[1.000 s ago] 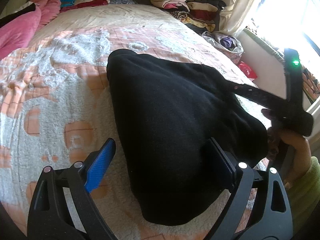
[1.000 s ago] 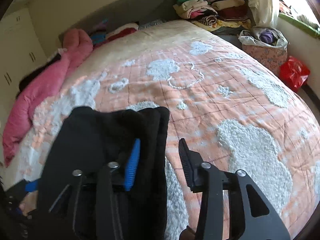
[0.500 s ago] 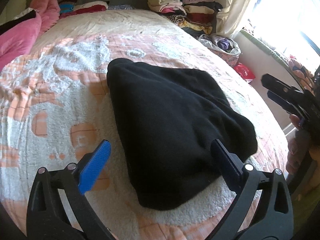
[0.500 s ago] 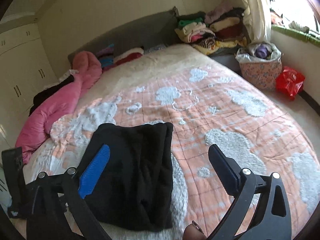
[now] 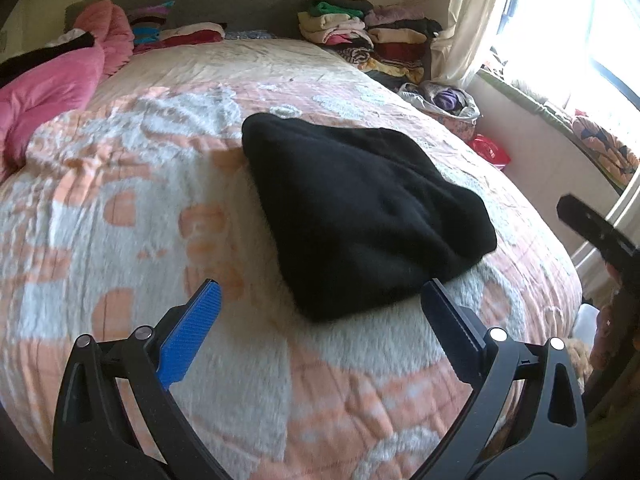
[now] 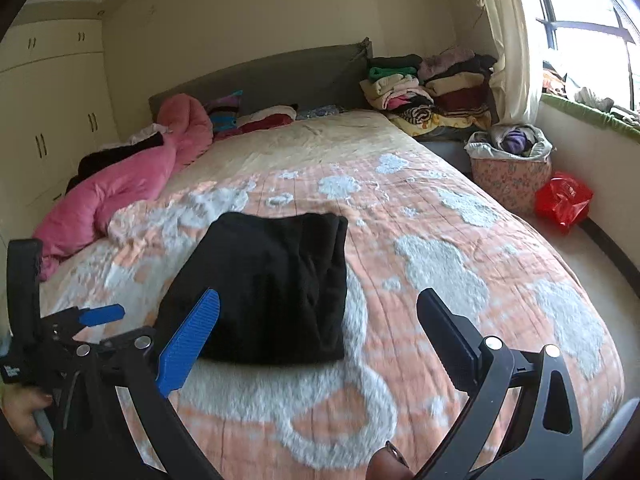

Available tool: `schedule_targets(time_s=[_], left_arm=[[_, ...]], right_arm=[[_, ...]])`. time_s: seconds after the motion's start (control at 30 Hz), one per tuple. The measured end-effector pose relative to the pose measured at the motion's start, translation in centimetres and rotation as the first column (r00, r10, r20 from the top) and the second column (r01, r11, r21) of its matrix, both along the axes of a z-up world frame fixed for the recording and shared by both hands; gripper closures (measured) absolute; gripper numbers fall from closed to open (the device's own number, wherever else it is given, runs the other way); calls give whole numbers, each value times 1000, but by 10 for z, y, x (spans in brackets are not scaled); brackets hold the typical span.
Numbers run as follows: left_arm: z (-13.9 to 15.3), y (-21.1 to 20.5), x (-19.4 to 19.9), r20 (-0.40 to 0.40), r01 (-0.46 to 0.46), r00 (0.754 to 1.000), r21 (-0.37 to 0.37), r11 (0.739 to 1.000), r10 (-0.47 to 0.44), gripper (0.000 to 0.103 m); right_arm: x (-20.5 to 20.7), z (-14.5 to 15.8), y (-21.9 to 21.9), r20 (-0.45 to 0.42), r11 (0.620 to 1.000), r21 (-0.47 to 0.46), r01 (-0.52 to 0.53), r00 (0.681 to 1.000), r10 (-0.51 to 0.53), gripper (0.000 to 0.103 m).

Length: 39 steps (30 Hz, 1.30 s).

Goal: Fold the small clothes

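Both grippers, left (image 5: 318,308) and right (image 6: 318,318), have pulled back, jaws spread empty, folded black garment (image 5: 360,212) lying just ahead.

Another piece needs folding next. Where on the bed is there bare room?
Free: quilt right of the black garment, toward the basket, and the beige sheet beyond it. Crowded: pink duvet left, clothes piles at the headboard corner.

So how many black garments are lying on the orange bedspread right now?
1: a folded black garment on the bedspread, ahead of both open grippers. Another dark item lies by the pink quilt, off the bedspread.
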State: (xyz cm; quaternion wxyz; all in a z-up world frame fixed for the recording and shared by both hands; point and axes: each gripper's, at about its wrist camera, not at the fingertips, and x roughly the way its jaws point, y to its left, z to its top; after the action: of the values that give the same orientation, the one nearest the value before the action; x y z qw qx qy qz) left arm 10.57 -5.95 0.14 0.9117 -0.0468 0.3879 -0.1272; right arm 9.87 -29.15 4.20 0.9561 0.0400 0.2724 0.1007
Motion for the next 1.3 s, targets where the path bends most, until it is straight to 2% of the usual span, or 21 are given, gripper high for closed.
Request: schedule_targets(time_s=[0.33,0.57,0.77,1.3], left_arm=[[-10,19,-36,21,-24,999,12,1000,24,9],[-16,29,-52,26,-28,999,20,999,28,9],[-20,36,-55,10,-43,999,6,999,43,9],[-21,33,-56,14,-46,999,30,999,45,9]], right_arm=[[-48,-23,27,22,999,-50,22,1000,-21,4],[-67,-43,41,7,997,-71,32,999,-31,4],[-66,-60,50,-40,994,-107,20,999,-24,4],[-64,-66,50,-56,992,-122,28,998,-35,4]])
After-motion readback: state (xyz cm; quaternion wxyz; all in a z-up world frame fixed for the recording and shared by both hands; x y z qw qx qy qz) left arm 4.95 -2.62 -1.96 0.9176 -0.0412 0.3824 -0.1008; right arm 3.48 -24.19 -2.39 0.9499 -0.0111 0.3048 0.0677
